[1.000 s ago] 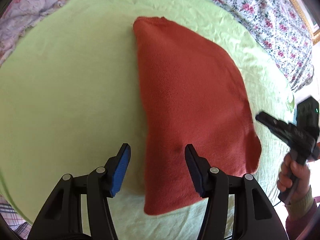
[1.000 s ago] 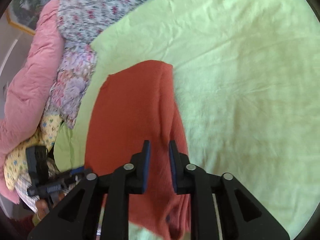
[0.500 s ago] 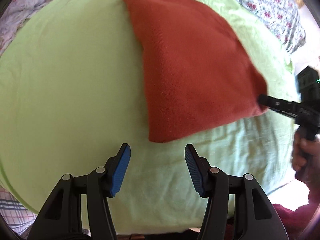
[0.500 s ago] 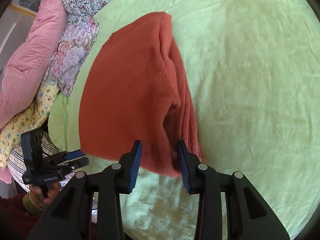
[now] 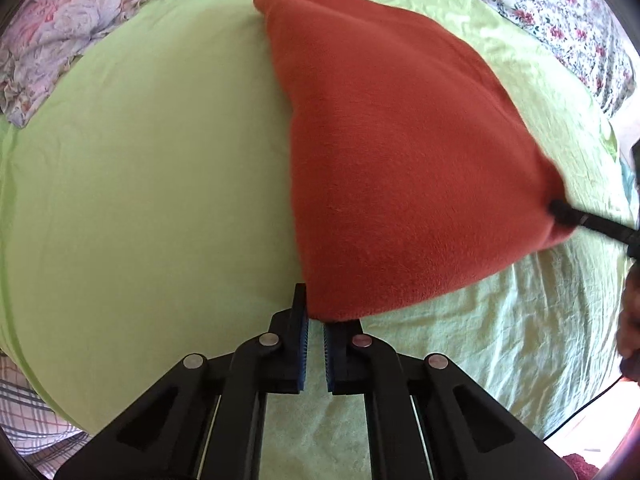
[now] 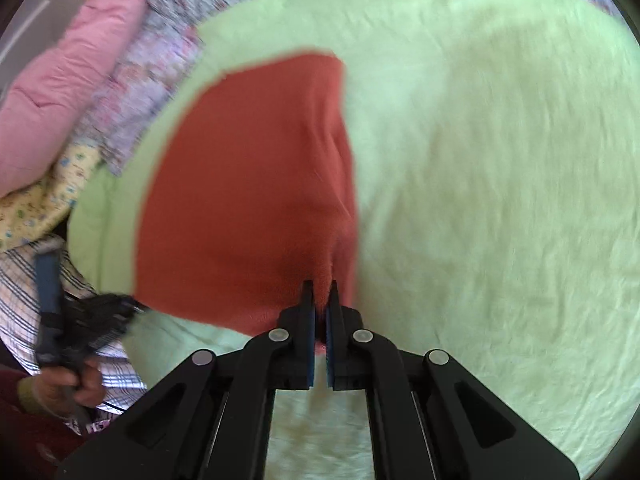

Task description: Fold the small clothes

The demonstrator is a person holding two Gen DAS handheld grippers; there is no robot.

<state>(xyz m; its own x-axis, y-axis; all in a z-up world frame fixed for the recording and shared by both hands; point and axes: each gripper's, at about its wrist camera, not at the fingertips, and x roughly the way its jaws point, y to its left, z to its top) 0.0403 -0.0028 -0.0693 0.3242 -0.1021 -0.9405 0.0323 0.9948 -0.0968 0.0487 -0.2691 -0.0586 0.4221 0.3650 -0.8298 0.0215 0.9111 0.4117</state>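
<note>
- Rust-red knit, a small garment, lies already folded lengthwise on the lime-green sheet in the left wrist view; its long axis runs from the near hem to the far, narrower end.
- The left gripper has its blue pads pressed together on the garment's near left corner, a sliver of red pinched between them.
- At the right edge of this view the right gripper bites the near right corner, so both near corners are held and the hem stretches between them.
- A floral quilt borders the sheet at the far left.
- In the right wrist view, which is blurred, the garment stretches away from the right gripper, whose fingers are clamped on the near edge, red cloth showing in the slit.
- The left gripper sits at the left corner; a pink duvet lies far left.
- Judgement: the cloth lies wholly beyond both grips, so the coming fold likely carries the near hem toward the far end, both hands equally placed.
</note>
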